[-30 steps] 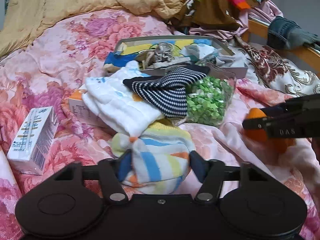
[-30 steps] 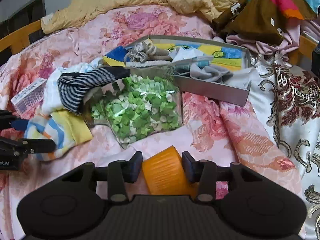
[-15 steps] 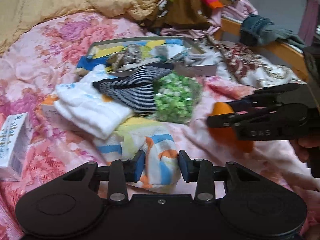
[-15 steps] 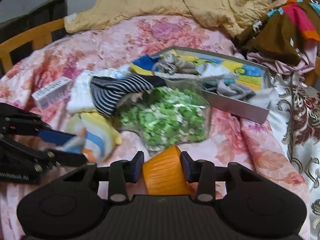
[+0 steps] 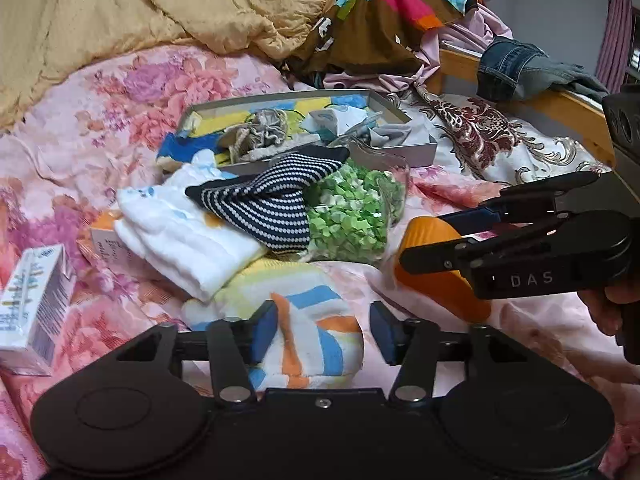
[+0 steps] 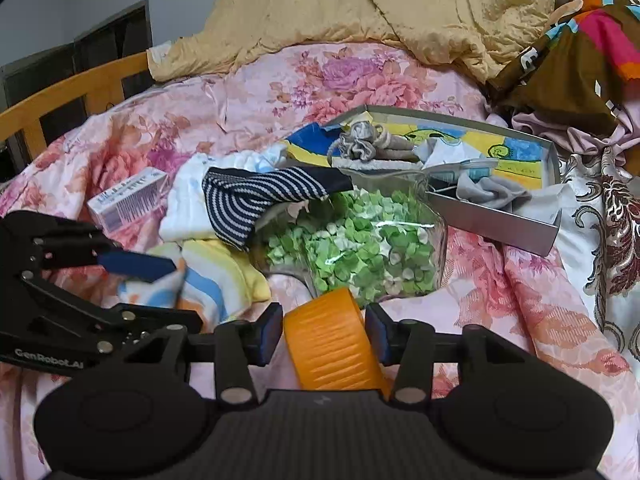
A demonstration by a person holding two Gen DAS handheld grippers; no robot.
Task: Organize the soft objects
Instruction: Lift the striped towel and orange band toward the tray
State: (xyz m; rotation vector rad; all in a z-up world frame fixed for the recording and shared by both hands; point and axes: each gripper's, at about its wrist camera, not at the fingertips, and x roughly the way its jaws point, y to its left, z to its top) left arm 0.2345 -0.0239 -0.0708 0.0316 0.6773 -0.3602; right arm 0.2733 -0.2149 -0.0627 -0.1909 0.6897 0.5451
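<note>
We read "DAS" on the right gripper (image 5: 436, 240), off to the left claw's right, and "GenRobot.AI" on the left gripper (image 6: 160, 292), left of the right claw.

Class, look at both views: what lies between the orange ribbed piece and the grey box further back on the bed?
The clear jar of green paper stars lies on its side between the orange ribbed piece and the grey box, clearest in the right wrist view.
</note>
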